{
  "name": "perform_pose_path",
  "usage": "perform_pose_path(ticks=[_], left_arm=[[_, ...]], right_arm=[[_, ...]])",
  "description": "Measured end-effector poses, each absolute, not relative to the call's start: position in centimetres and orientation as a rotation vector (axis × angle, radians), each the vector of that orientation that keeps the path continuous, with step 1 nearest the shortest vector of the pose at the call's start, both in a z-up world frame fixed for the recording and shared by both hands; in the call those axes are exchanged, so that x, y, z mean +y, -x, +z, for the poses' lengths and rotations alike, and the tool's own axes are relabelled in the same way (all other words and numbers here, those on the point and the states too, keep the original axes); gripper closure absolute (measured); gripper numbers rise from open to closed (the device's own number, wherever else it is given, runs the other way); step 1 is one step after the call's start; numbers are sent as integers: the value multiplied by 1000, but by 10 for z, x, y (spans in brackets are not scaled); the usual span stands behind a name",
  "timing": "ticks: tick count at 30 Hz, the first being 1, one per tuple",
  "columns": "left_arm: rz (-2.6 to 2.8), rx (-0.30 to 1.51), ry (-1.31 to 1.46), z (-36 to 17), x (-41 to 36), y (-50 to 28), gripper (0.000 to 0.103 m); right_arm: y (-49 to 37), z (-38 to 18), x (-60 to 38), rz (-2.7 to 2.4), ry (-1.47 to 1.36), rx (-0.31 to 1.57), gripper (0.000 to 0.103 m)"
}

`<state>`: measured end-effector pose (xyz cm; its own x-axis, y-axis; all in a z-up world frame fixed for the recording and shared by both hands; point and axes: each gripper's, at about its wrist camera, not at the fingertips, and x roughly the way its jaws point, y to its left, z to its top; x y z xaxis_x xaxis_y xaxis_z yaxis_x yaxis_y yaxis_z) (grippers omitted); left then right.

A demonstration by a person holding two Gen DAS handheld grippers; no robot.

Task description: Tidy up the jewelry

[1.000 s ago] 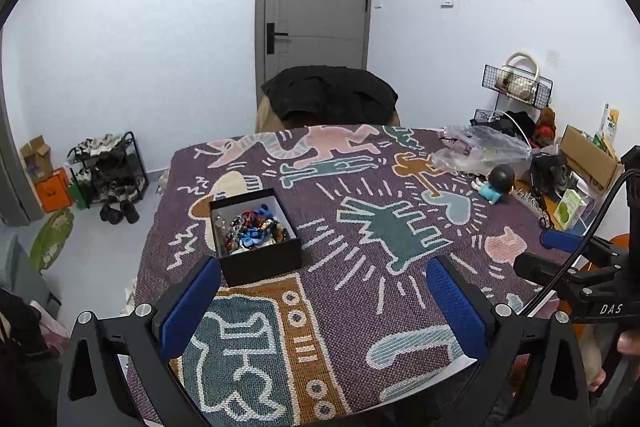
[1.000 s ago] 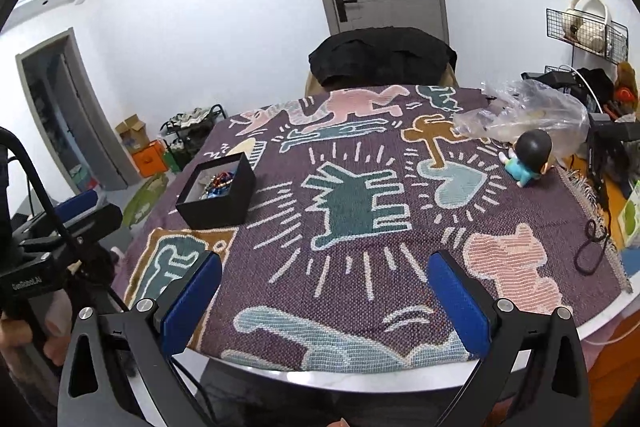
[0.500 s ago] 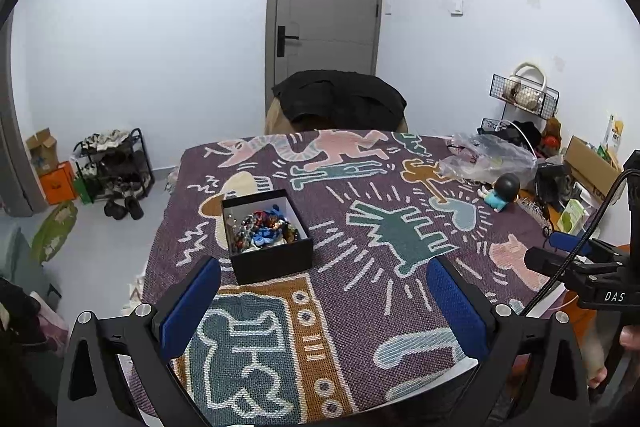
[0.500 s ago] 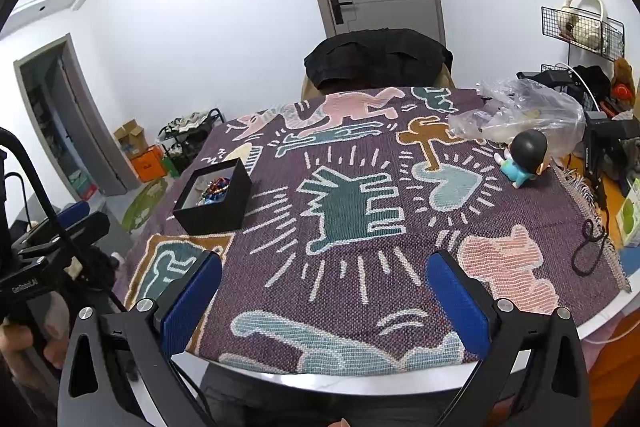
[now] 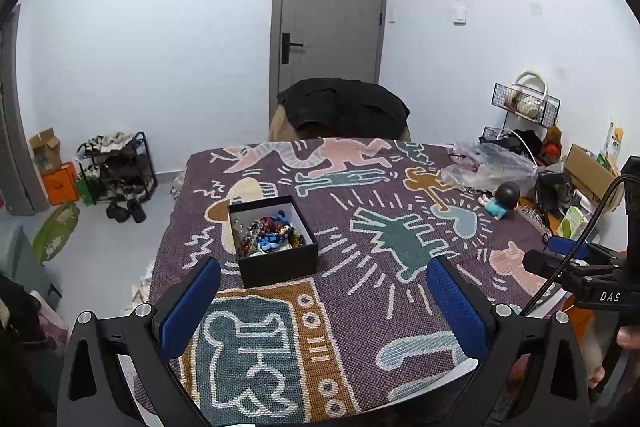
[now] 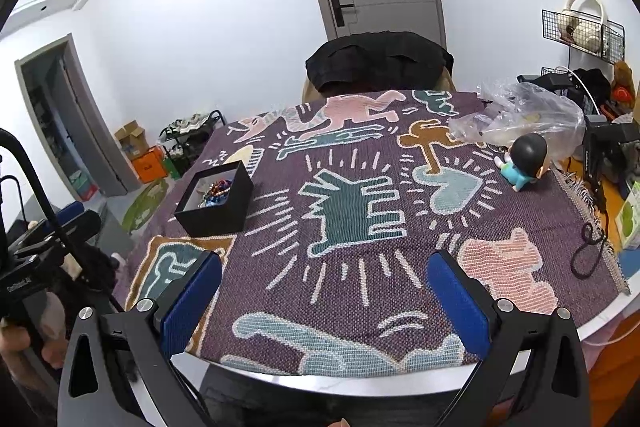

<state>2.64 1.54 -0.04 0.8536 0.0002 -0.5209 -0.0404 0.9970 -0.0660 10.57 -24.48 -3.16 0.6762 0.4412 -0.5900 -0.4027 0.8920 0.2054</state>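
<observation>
While both grippers are held above the tabletop, nothing is gripped.
Left gripper (image 5: 322,301) and right gripper (image 6: 324,301) fingers are spread wide — the open black square box (image 5: 276,241) of mixed colourful jewelry (image 5: 268,235) is left untouched on the purple patterned woven cloth (image 6: 360,267).

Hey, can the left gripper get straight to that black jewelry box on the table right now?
Probably yes. The left gripper is open and empty, and the black jewelry box sits just ahead of its left finger with only bare tablecloth between them.
</observation>
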Motion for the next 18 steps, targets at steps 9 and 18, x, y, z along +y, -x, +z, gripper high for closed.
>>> perform_pose_path(ticks=[9,18], left_arm=[[20,544,78,0,16,-25,0],[23,545,81,1,17,-25,0]], right_arm=[[-107,-31,-245,470,-58,678,0],[-108,-35,-242,455,-51,681,0]])
